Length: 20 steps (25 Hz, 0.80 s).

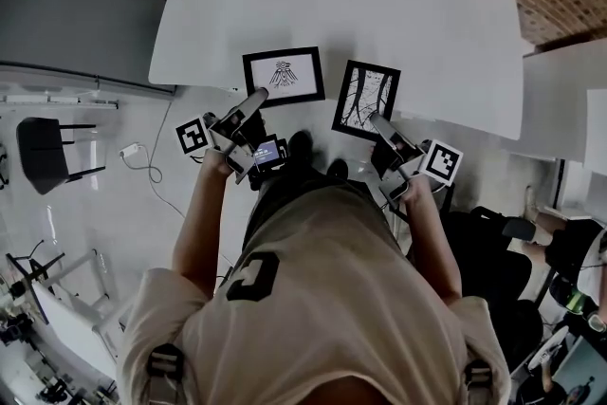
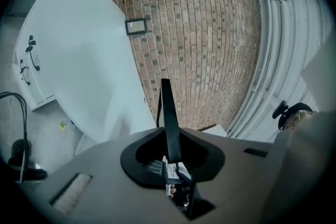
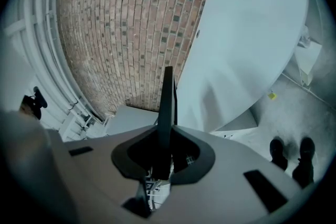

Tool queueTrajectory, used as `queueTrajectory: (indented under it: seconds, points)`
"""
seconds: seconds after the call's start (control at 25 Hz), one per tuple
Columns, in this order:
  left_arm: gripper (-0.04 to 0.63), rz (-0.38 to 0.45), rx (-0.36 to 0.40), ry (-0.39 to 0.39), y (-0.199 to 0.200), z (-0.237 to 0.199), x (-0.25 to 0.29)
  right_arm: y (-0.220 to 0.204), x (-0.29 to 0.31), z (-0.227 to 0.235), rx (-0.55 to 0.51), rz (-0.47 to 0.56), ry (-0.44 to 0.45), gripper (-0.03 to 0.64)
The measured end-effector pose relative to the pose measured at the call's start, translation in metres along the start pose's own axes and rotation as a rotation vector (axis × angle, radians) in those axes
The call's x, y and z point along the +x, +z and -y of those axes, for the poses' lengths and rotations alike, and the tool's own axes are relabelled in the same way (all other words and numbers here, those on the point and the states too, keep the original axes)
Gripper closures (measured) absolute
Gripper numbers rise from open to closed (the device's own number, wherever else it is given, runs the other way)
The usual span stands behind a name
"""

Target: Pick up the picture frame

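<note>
I hold two black picture frames over the near edge of the white table (image 1: 379, 14). The left picture frame (image 1: 283, 76) carries a small dark figure print, and my left gripper (image 1: 256, 101) is shut on its near edge. The right picture frame (image 1: 365, 100) shows a branching line drawing, and my right gripper (image 1: 379, 122) is shut on its lower right edge. In the left gripper view this frame (image 2: 169, 118) appears edge-on as a thin black bar rising from the jaws. In the right gripper view the other frame (image 3: 167, 107) stands the same way.
A brick wall (image 2: 210, 50) with a small framed picture (image 2: 136, 26) lies beyond the table. A dark chair (image 1: 43, 152) and a cable (image 1: 142, 161) are on the floor at left. An office chair (image 1: 493, 270) stands at right. My shoes (image 3: 294, 155) are below the table edge.
</note>
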<state>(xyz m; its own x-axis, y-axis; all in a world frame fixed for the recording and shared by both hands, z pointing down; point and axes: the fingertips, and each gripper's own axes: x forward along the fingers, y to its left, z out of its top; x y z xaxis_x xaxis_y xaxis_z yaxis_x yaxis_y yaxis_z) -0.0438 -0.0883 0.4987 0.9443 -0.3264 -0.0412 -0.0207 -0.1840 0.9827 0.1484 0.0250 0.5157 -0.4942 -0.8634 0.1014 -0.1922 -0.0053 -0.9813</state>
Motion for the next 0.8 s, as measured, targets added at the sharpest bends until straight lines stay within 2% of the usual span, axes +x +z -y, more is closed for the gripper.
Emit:
queueTrajectory:
  seconds: [0.24,0.48,0.8]
  points:
    - [0.552,0.008,0.014,0.003,-0.013,0.004,0.001,0.005,-0.012,0.008,0.01,-0.007,0.008,0.575]
    - [0.552,0.013,0.002,0.013,0.014,-0.002,-0.01,0.006,0.022,0.003,0.013,-0.02,0.007,0.575]
    - [0.552,-0.008,0.015,0.003,0.008,-0.004,-0.001,0.012,0.013,0.008,0.004,-0.013,0.009,0.575]
